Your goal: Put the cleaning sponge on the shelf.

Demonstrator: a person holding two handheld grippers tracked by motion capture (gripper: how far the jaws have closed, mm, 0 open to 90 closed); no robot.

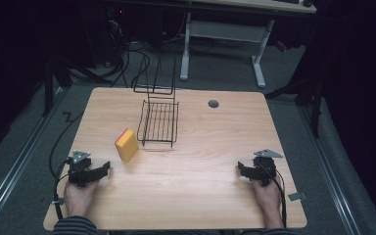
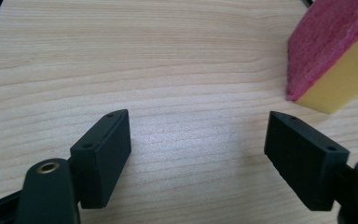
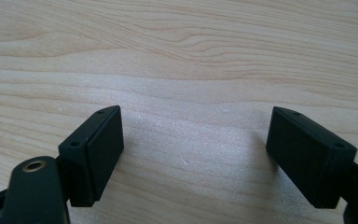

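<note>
A yellow sponge with a red scouring face (image 1: 126, 144) lies on the wooden table (image 1: 200, 196), just left of a black wire rack (image 1: 159, 122). My left gripper (image 1: 103, 169) rests near the table's front left, held by a hand, open with bare wood between its jaws. The sponge (image 2: 335, 60) sits ahead and to the right of that gripper (image 2: 198, 140), apart from it. At the front right my right gripper (image 1: 241, 170) also stands open, and in its own view the gripper (image 3: 193, 140) has only table between its jaws.
A dark round hole (image 1: 213, 104) marks the table's far side. A small grey tag (image 1: 296, 197) lies near the front right corner. Beyond the table are cables on the floor and a white desk frame (image 1: 225, 34).
</note>
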